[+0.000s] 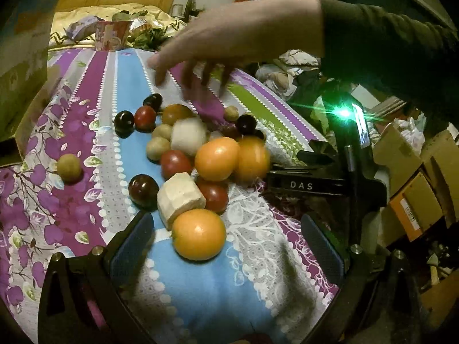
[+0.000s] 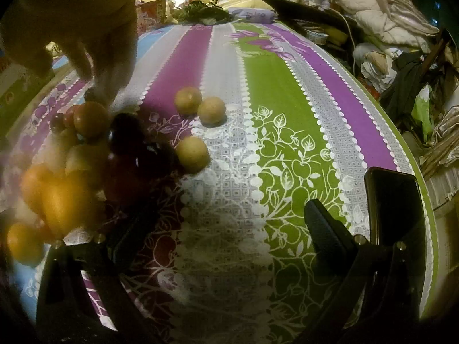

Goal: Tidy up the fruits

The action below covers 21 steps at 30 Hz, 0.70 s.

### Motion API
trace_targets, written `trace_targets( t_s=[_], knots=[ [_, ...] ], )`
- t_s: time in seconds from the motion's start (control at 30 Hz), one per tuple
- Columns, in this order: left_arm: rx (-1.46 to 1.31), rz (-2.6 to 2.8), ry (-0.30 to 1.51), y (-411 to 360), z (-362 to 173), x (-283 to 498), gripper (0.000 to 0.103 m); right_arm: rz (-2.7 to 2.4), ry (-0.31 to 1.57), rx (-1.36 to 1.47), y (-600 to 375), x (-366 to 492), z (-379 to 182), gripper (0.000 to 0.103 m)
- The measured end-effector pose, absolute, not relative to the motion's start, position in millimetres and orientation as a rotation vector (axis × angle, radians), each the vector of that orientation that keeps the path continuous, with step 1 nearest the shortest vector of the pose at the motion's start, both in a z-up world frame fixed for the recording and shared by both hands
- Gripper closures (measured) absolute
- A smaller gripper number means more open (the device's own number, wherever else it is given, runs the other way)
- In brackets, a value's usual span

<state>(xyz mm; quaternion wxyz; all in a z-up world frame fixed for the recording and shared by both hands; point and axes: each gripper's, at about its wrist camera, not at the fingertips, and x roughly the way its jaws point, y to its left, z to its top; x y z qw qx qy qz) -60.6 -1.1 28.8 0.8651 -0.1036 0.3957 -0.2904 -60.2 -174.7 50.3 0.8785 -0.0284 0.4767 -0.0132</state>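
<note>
Striped purple, blue and green bedcover (image 1: 86,132) is strewn mid-bed with a mixed pile of round fruits (image 1: 198,154), brushed by a bare hand (image 1: 229,37); both the left claw (image 1: 226,243) and right claw (image 2: 229,229) are held wide and empty, so sorting is judged barely begun and a first grasp needed.

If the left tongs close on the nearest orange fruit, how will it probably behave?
The orange fruit is round with a glossy skin, so it may slip or roll away on the cloth. It touches a pale faceted chunk, which could stop it rolling backward.
</note>
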Motion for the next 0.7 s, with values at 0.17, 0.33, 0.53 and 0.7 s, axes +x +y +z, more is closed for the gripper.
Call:
trace_targets(
  t_s=[0.17,0.33,0.53,0.7],
  knots=[
    [-0.239,-0.608,0.838,2.6,27.1,-61.4,0.000,-0.029,0.994,-0.058,-175.9,-61.0,50.1,0.000],
    [-0.281,-0.615,0.849,6.9,23.8,-57.4,0.000,-0.029,0.994,-0.058,-174.0,-59.6,49.7,0.000],
    [-0.263,-0.614,0.867,2.5,21.3,-57.8,0.000,-0.029,0.994,-0.059,-175.3,-60.5,49.6,0.000],
    [-0.276,-0.612,0.892,2.4,18.2,-54.1,0.000,-0.030,0.993,-0.059,-174.5,-60.0,49.9,0.000]
  ],
)
